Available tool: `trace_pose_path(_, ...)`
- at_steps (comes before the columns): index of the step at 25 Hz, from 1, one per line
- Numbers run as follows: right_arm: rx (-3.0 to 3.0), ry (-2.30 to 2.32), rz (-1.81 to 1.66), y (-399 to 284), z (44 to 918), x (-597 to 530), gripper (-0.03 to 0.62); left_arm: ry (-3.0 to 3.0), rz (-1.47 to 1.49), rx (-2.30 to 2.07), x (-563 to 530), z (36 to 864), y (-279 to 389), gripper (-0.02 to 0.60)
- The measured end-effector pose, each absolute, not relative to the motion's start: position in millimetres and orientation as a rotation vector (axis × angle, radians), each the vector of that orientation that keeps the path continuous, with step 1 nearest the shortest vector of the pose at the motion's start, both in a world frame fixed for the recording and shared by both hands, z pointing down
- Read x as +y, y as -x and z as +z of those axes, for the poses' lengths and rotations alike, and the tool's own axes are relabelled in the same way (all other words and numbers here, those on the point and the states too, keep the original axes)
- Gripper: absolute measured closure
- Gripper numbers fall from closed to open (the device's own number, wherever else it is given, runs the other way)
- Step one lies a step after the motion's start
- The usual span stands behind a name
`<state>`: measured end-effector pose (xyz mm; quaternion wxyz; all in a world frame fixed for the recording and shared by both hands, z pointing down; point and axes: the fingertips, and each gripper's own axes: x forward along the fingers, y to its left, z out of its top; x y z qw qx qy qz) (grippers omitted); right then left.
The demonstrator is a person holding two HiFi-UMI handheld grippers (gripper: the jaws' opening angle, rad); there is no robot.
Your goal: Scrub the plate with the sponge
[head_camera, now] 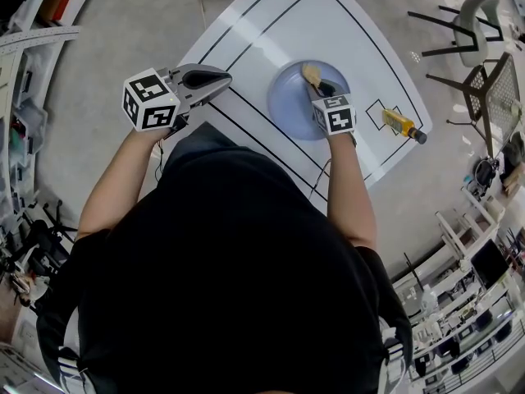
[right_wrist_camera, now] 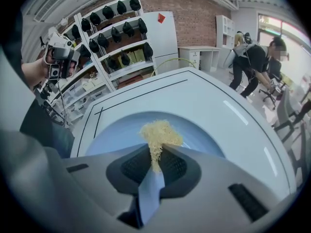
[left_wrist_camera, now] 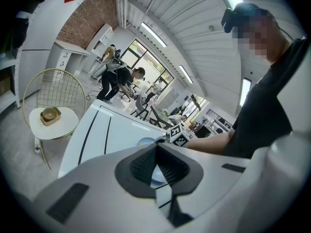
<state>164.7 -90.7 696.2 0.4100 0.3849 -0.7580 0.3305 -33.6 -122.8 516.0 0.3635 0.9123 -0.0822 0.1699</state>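
Plate (head_camera: 289,105): round, pale blue, smooth and glossy with a shallow raised rim, lying flat on the surface (head_camera: 271,23) near its middle. The surface is a white, hard, slightly reflective rectangular top with rounded corners, marked with thin black lines. Sponge (head_camera: 311,75): pale yellow, coarse and fibrous with a ragged outline. It is over the far half of the plate, and its free end appears to touch the plate's inner face. Right tool (head_camera: 321,89): grey moulded shell, black ribbed pads and a black-and-white marker cube. Its jaws are closed tight on the near end of the sponge, which is squeezed to a thin strip between the pads. Left tool (head_camera: 220,79): same build. Its jaws are brought together with nothing between the pads, and it is held off to the left of the plate, over the surface's near-left edge. Bottle (head_camera: 402,125): yellow, with a dark cap, lying on its side across a black-outlined square at the right of the surface, well apart from the plate.
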Motion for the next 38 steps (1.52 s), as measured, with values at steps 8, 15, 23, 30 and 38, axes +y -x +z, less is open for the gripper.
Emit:
trace_pose_path(8,-1.836,-1.033,0.868,-193.4,703.8,-83.9,0.548,-2.35,0.443,-0.201,-120.9,518.6,28.1,0.572)
trace_pose_path(15,-1.789,-1.074,0.887,-208.9,704.7,-75.5,0.546,-2.356,0.444,-0.175,-116.1,516.6,21.0,0.572)
trace_pose_path(23,-1.689,-1.136,0.943,-229.1,710.0,-57.6,0.542,-2.365,0.446,-0.156,-112.8,513.4,15.3,0.572)
trace_pose_path(30,-1.629,-1.152,0.983,-239.6,711.6,-39.5,0.54,-2.371,0.448,-0.134,-104.9,513.1,9.5,0.572)
trace_pose_path(38,-1.537,-1.156,1.044,-247.5,711.3,-16.0,0.537,-2.379,0.439,-0.124,-96.9,509.5,7.8,0.572)
